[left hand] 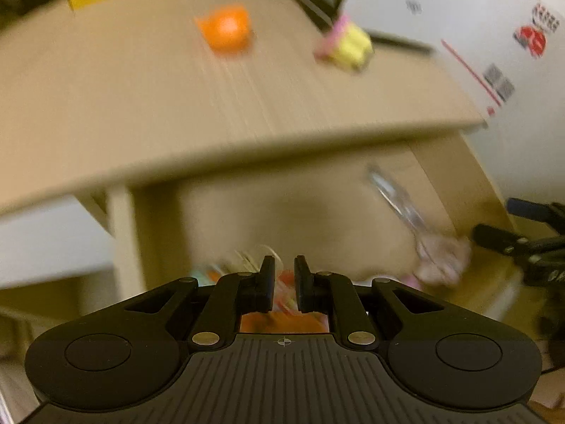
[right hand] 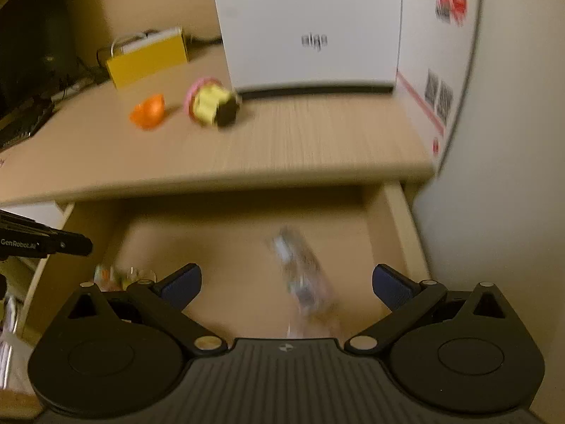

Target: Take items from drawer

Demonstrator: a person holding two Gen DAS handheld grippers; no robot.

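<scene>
At the drawer's (right hand: pixel 219 233) left edge the left tongs (left hand: pixel 284 261) hang with their jaws almost together, only a thin slit between them; something orange and pink shows through that slit, but the blur makes it impossible to tell whether it is pinched or simply lies beneath. Just inside the drawer's left front corner sits a small colourful clutter (right hand: pixel 120 277), too smeared to name. If the left tongs go for it with so narrow a slit, they would likely push it along the drawer floor rather than take it. Toward the drawer's right half lie what look like scissors (right hand: pixel 300 275), metal blades toward the back, pale handles toward the front. The right tongs (right hand: pixel 286 272) stand over them with jaws spread wide and nothing gripped. The scissors lie flat and thin, so a close made too high would probably catch nothing, and one made on the slick blades could let them slip or swing open. Lifting steeply risks knocking the table (right hand: pixel 282 148) edge that overhangs the drawer's back. With both tongs over one drawer, they may also bump each other. Above the drawer, an orange toy (right hand: pixel 148 111) and a yellow-and-pink toy (right hand: pixel 212 106) already rest on the table
</scene>
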